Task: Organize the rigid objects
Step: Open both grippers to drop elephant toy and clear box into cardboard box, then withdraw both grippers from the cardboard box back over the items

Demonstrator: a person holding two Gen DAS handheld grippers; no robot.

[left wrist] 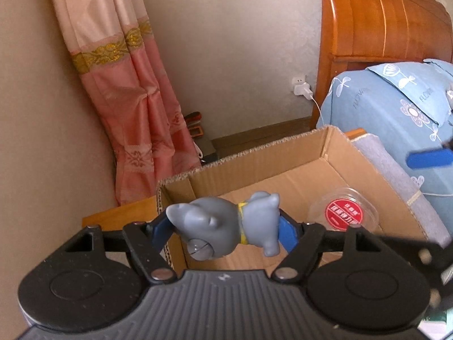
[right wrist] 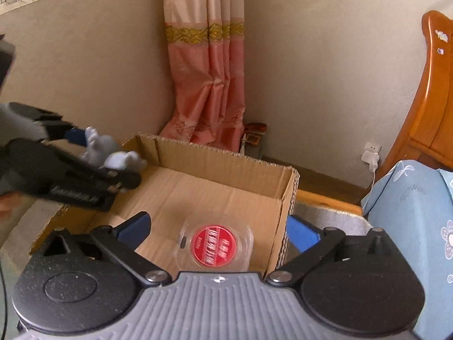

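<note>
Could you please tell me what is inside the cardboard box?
Inside the cardboard box lies one clear round container with a red label. The near floor is hidden behind the gripper body.

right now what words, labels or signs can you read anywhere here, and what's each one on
"FLOW...": pale letters on the blue flowered bedding, printed at least twice, ends unclear.
Red round label on the clear plastic container in the cardboard box: white characters, too blurred to read.
White print on the side of the left gripper: blurred, unreadable.
Nothing else carries text.
</note>
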